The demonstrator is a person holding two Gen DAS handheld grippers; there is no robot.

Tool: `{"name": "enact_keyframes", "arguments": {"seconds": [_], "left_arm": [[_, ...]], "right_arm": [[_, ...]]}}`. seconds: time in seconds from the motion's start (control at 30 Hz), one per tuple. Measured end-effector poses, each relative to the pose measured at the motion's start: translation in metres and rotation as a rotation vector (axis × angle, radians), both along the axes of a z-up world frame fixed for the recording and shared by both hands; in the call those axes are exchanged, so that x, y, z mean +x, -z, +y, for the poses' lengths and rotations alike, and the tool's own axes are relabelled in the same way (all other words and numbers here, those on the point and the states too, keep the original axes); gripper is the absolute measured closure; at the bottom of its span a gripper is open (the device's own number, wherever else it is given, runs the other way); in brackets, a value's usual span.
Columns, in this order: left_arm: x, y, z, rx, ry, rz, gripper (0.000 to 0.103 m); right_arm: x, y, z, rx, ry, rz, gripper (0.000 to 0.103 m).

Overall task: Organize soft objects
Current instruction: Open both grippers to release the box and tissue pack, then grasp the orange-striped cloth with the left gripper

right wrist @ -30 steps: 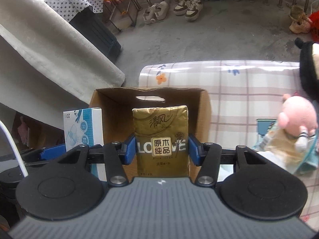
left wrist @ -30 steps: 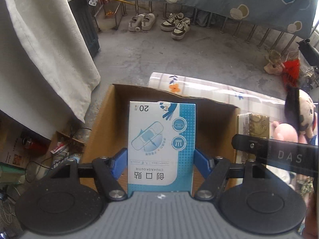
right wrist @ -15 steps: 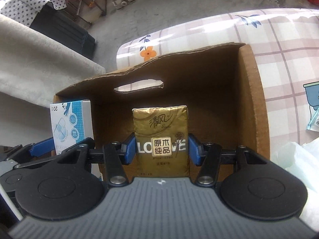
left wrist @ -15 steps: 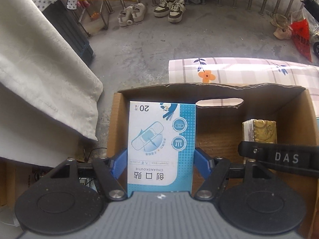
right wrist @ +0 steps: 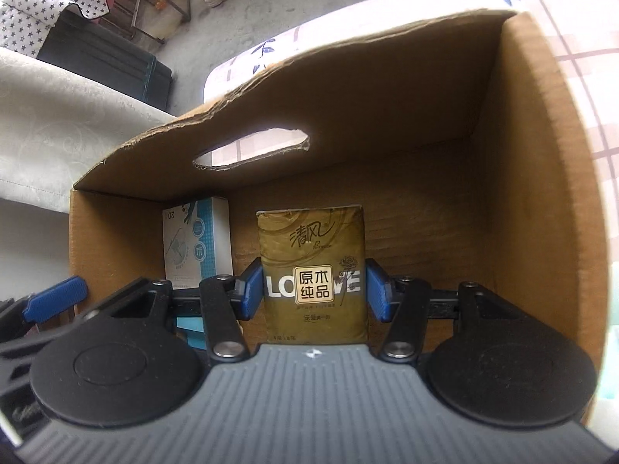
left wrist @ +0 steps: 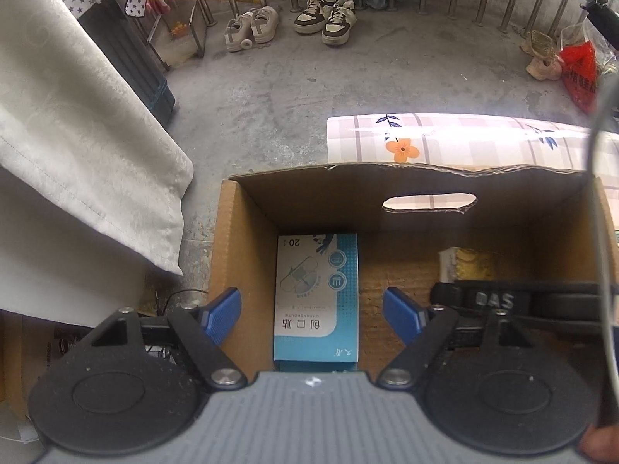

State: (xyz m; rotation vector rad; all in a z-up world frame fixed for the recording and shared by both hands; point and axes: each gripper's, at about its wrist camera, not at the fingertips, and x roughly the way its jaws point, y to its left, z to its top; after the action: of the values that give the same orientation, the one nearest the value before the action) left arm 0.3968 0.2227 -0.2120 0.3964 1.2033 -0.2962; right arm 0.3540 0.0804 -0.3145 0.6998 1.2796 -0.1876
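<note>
An open cardboard box (left wrist: 247, 239) fills both views. On its floor by the left wall lies the blue-and-white plaster box (left wrist: 315, 301). My left gripper (left wrist: 312, 315) hangs over it, jaws opening, and its blue pads (left wrist: 222, 315) stand clear of both sides of the plaster box. In the right wrist view, my right gripper (right wrist: 313, 294) is shut on a gold tissue pack (right wrist: 311, 255), low inside the cardboard box (right wrist: 522, 193). The plaster box (right wrist: 197, 243) lies to its left. The tissue pack (left wrist: 468, 266) also shows in the left wrist view, partly hidden behind the right gripper's black arm.
The cardboard box stands on a table with a plaid, flowered cloth (left wrist: 445, 139). Beyond it is grey concrete floor with shoes (left wrist: 290, 23) and a red bag (left wrist: 578, 73). A pale curtain (left wrist: 77, 135) hangs at the left.
Both grippers have sunk into the cardboard box. The left jaws spread and let go of the plaster box, which now lies on the box floor. The right gripper still holds the tissue pack.
</note>
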Motion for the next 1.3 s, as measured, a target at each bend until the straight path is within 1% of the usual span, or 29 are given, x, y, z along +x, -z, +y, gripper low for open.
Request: {"name": "enact_keyframes", "arguments": {"seconds": [0.13,0.27,0.3,0.43,0.6,0.7,0.87,1.0,1.1,1.17,1.3], "left_arm": [[-0.003,-0.008,0.009,-0.033,-0.020,0.023,0.021],[-0.006,-0.009,0.017,-0.065,-0.043,0.045,0.021],[-0.007,-0.009,0.017,-0.064,-0.041,0.043,0.021],[-0.009,-0.007,0.014,-0.051,-0.030,0.042,0.021],[-0.014,-0.010,0.016,-0.086,-0.035,0.065,0.021],[-0.019,-0.012,0.015,-0.091,-0.030,0.076,0.021],[-0.031,-0.019,0.008,-0.082,-0.014,0.081,0.021],[-0.044,-0.031,-0.003,-0.082,-0.010,0.071,0.021],[-0.058,-0.041,-0.015,-0.083,-0.007,0.081,0.021],[-0.069,-0.049,-0.026,-0.081,-0.004,0.086,0.021],[-0.092,-0.072,-0.055,-0.099,-0.014,0.086,0.021]], "right_arm": [[0.011,0.008,0.006,0.039,0.014,-0.041,0.049],[0.012,0.006,0.007,0.104,0.036,-0.111,0.035],[0.010,0.005,0.007,0.106,0.035,-0.124,0.034],[0.004,-0.003,0.002,0.108,0.024,-0.136,0.034],[-0.007,-0.024,-0.007,0.124,-0.003,-0.193,0.034],[-0.022,-0.042,-0.017,0.135,-0.018,-0.218,0.035],[-0.060,-0.089,-0.041,0.144,-0.041,-0.277,0.037],[-0.101,-0.128,-0.068,0.135,-0.046,-0.334,0.037],[-0.135,-0.153,-0.095,0.100,-0.028,-0.373,0.036],[-0.157,-0.162,-0.115,0.093,-0.009,-0.382,0.036],[-0.193,-0.164,-0.161,0.103,0.026,-0.373,0.036]]}}
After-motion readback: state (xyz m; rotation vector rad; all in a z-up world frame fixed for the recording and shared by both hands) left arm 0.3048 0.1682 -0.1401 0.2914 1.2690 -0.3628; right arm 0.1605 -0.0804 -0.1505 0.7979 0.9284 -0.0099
